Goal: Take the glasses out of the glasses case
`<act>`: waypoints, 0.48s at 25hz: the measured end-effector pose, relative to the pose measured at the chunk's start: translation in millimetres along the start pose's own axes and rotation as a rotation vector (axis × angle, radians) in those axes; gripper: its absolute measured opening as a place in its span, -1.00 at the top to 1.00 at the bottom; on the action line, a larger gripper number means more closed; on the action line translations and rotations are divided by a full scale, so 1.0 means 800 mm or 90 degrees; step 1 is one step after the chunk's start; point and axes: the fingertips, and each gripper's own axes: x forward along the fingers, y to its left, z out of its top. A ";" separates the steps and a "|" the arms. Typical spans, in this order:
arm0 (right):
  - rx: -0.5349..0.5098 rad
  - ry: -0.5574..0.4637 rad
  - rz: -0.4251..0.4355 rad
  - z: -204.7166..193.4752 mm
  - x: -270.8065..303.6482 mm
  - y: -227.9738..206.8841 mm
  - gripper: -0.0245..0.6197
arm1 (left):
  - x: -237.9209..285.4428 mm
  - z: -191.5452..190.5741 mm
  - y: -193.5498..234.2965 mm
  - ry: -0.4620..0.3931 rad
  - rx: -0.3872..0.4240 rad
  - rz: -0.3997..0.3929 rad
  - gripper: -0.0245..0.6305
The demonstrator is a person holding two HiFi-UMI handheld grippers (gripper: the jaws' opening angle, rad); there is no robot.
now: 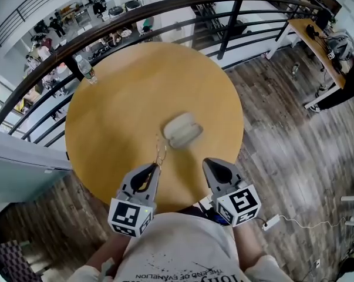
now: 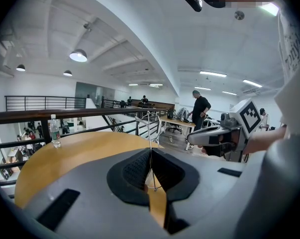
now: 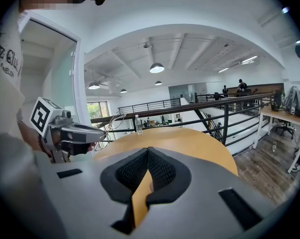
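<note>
A pale grey glasses case point(image 1: 182, 130) lies near the middle of the round wooden table point(image 1: 118, 110); its two halves appear parted. My left gripper point(image 1: 155, 168) hovers over the table's near edge, shut on thin wire-framed glasses point(image 1: 160, 151) that stick out beyond its tips toward the case. In the left gripper view the glasses point(image 2: 150, 133) stand up from between the closed jaws of the left gripper point(image 2: 150, 177). My right gripper point(image 1: 208, 164) is beside it at the near edge, shut with nothing in it. The right gripper view shows the right gripper point(image 3: 148, 156) closed, and the left gripper point(image 3: 92, 133) with the glasses point(image 3: 112, 122).
A plastic water bottle point(image 1: 86, 69) stands at the table's far left edge. A dark curved railing point(image 1: 165, 7) runs behind the table, with a lower floor beyond. Wood floor and a desk point(image 1: 317, 46) lie to the right. A person point(image 2: 199, 108) stands in the distance.
</note>
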 end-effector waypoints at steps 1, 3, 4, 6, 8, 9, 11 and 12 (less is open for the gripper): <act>-0.001 0.000 0.000 0.001 0.001 0.000 0.85 | 0.000 0.000 0.000 0.000 0.000 -0.001 0.83; -0.002 -0.001 0.001 0.002 0.002 -0.001 0.85 | 0.002 0.002 0.001 0.002 0.001 -0.002 0.83; -0.002 0.001 0.001 0.002 0.002 -0.002 0.85 | 0.003 0.002 0.001 0.003 0.000 -0.003 0.83; -0.001 0.004 0.000 0.001 0.002 -0.005 0.85 | 0.005 0.001 0.000 0.006 -0.002 -0.003 0.83; 0.000 0.004 0.000 -0.001 0.002 -0.008 0.85 | 0.008 -0.001 -0.001 0.009 -0.002 -0.003 0.83; 0.001 0.003 0.001 -0.001 0.002 -0.009 0.85 | 0.009 -0.001 -0.001 0.010 -0.002 -0.003 0.83; 0.000 0.004 0.000 -0.002 0.002 -0.012 0.85 | 0.011 -0.001 -0.001 0.010 -0.002 -0.003 0.83; -0.001 0.004 0.000 -0.002 0.003 -0.012 0.85 | 0.012 -0.001 -0.001 0.011 -0.002 -0.003 0.83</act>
